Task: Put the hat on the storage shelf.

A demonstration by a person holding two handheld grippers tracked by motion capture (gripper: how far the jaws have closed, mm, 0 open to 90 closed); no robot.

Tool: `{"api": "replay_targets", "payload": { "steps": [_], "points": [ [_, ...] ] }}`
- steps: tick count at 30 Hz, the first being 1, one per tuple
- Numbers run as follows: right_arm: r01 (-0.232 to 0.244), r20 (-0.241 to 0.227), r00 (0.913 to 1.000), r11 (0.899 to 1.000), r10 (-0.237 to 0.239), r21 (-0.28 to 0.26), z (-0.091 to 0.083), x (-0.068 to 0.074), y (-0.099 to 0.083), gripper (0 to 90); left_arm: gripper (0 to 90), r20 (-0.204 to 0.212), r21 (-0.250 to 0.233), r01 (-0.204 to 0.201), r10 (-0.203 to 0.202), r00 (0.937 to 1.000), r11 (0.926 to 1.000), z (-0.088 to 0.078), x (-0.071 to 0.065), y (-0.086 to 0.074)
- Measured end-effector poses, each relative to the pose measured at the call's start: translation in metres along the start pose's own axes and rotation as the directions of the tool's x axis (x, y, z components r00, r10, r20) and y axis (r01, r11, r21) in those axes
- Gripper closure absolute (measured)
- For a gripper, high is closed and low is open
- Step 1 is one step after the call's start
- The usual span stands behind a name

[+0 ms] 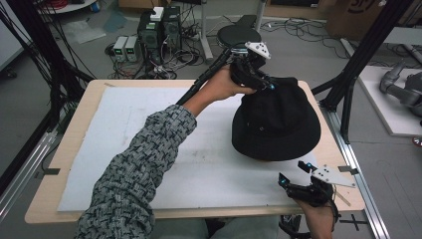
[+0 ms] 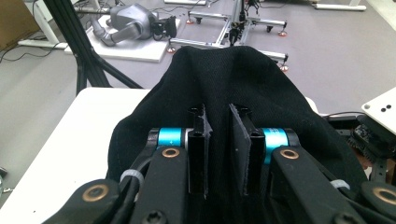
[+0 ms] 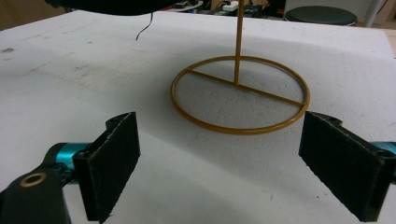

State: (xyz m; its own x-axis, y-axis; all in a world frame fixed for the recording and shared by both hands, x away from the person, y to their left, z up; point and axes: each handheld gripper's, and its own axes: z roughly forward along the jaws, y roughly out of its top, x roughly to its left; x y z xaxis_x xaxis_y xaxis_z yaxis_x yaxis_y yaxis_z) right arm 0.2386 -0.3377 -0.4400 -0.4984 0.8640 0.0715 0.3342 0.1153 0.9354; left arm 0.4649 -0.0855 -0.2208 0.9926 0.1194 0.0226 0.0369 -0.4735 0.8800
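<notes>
A black bucket hat (image 1: 276, 124) sits on a gold wire stand at the right of the table. The stand's ring base (image 3: 240, 93) and thin pole (image 3: 239, 42) show in the right gripper view, under the hat's brim (image 3: 116, 4). My left gripper (image 1: 263, 82) reaches over the hat's far side. In its own view the left gripper (image 2: 218, 114) has its jaws a narrow gap apart, open, with a fold of the hat's crown (image 2: 224, 79) standing between them. My right gripper (image 1: 294, 173) rests near the table's front right corner. The right gripper (image 3: 222, 135) is wide open and holds nothing.
A white foam board (image 1: 149, 124) covers the wooden table. Behind the table stand a round stool (image 1: 239, 35) and computer boxes with cables (image 1: 159, 27). A grey robot arm on a white plate (image 1: 403, 89) lies to the right, beyond black frame posts.
</notes>
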Motion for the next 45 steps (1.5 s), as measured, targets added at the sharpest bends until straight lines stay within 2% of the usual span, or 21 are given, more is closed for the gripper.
{"api": "replay_targets", "payload": {
  "steps": [7, 19, 25, 32, 35, 36, 38, 40, 42, 43, 44, 45],
  "points": [
    [-0.003, -0.001, 1.0000, 1.000, 0.003, 0.002, 0.000, 0.000, 0.000, 12.2, 69.6, 0.001, 0.033, -0.003, 0.002, 1.0000, 0.9994, 0.000, 0.001, -0.003],
    [0.004, 0.001, 1.0000, 1.000, -0.004, 0.000, 0.001, -0.001, 0.000, 12.2, 58.4, -0.009, 0.052, 0.000, 0.001, 1.0000, 0.9987, -0.008, 0.004, -0.008],
    [0.006, -0.004, 1.0000, 1.000, -0.006, 0.001, 0.001, -0.001, 0.000, 12.2, 54.5, -0.022, 0.054, 0.006, -0.005, 0.9997, 0.9985, -0.020, 0.004, -0.010],
    [0.003, -0.005, 1.0000, 1.000, -0.003, 0.005, 0.002, 0.000, 0.000, 12.2, 49.7, -0.061, 0.091, 0.022, -0.016, 0.9980, 0.9956, -0.045, 0.008, -0.020],
    [0.008, -0.006, 0.9999, 1.000, -0.008, 0.001, 0.003, 0.000, 0.001, 12.2, 49.6, -0.101, 0.064, 0.024, -0.017, 0.9947, 0.9976, -0.059, 0.010, -0.027],
    [0.009, -0.005, 0.9999, 1.000, -0.009, 0.002, 0.003, 0.000, 0.001, 12.2, 49.7, -0.100, 0.049, 0.043, -0.038, 0.9943, 0.9979, -0.065, 0.012, -0.031],
    [0.008, -0.006, 1.0000, 1.000, -0.008, 0.003, 0.003, 0.000, 0.001, 12.2, 48.2, -0.126, 0.076, 0.054, -0.044, 0.9911, 0.9956, -0.075, 0.014, -0.035],
    [0.006, -0.002, 1.0000, 1.000, -0.006, 0.000, 0.004, 0.000, 0.001, 12.2, 47.1, -0.141, 0.080, 0.070, -0.058, 0.9884, 0.9944, -0.085, 0.015, -0.040],
    [0.002, 0.001, 1.0000, 1.000, -0.002, 0.004, 0.004, 0.000, 0.001, 12.2, 46.9, -0.180, 0.050, 0.064, -0.055, 0.9822, 0.9967, -0.096, 0.014, -0.048],
    [0.004, 0.000, 1.0000, 1.000, -0.004, 0.001, 0.005, -0.001, 0.001, 12.2, 47.1, -0.181, 0.049, 0.077, -0.067, 0.9812, 0.9958, -0.102, 0.014, -0.052],
    [-0.001, -0.003, 1.0000, 1.000, 0.001, 0.007, 0.005, 0.000, 0.002, 12.2, 45.9, -0.192, 0.070, 0.099, -0.084, 0.9778, 0.9926, -0.107, 0.014, -0.054],
    [0.003, -0.004, 1.0000, 1.000, -0.003, 0.005, 0.005, 0.000, 0.002, 12.2, 43.8, -0.222, 0.095, 0.102, -0.079, 0.9719, 0.9903, -0.114, 0.012, -0.058]
  ]
}}
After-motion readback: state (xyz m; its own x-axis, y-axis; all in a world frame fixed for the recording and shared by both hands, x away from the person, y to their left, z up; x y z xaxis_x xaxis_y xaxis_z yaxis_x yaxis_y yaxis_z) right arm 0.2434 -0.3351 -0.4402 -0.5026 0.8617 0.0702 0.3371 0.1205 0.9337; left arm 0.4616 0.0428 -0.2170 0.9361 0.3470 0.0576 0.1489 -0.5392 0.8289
